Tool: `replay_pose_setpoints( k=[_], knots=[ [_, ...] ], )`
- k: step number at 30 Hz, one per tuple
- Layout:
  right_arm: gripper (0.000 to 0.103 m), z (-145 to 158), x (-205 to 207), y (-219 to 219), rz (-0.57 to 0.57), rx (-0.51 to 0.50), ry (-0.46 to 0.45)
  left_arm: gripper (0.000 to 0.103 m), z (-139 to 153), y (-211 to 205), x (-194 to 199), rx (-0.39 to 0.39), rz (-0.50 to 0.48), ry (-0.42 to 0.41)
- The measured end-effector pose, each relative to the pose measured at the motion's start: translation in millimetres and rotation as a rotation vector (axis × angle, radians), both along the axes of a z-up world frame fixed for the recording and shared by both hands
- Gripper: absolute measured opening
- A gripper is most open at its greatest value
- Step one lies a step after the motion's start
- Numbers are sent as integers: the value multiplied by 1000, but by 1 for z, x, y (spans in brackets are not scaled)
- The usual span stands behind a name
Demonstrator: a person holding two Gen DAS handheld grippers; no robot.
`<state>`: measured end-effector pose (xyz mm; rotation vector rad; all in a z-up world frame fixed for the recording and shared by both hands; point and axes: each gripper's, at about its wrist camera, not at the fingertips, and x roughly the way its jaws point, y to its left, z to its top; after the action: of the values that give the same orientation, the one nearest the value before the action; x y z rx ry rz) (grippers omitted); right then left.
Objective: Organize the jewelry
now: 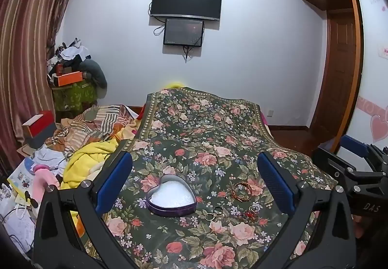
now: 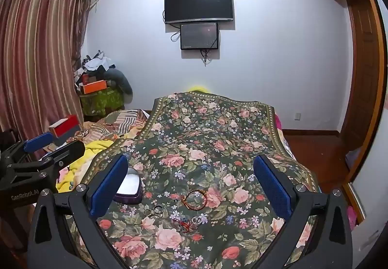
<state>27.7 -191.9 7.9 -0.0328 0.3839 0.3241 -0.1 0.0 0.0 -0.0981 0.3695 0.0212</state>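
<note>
A purple heart-shaped tin (image 1: 171, 198) with white lining sits open on the floral cloth (image 1: 206, 128); the right wrist view shows only part of the tin (image 2: 129, 187) behind the left finger. To its right lie a brown beaded bracelet (image 1: 242, 192) (image 2: 195, 200), a pair of metal rings (image 1: 214, 213) (image 2: 153, 210), and a red-string charm with a small ring (image 1: 251, 212) (image 2: 191, 221). My left gripper (image 1: 194, 184) hovers open above the tin, holding nothing. My right gripper (image 2: 190, 186) hovers open above the bracelet, also holding nothing.
The floral cloth (image 2: 208, 128) covers a raised surface that drops off at the right edge to a wooden floor (image 2: 312, 145). Left of it lies a heap of yellow and striped bedding (image 1: 92, 138), boxes and papers. A wardrobe (image 1: 344, 70) stands at the right.
</note>
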Motion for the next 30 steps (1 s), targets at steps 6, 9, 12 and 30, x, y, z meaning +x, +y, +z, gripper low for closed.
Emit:
replay_pose_setpoints(
  k=[6,9,12,30],
  knots=[
    [103,0,0,1,0,-4,0,103,0,0,0,0,0,-6],
    [103,0,-1,1,1,-5,-3,103,0,0,-1,-1,1,-6],
    [103,0,-1,1,0,-5,-4,103,1,-1,-1,2,1,-5],
    [103,4,-2,3,16,5,-5,103,-3,4,0,-4,12,-2]
  ],
)
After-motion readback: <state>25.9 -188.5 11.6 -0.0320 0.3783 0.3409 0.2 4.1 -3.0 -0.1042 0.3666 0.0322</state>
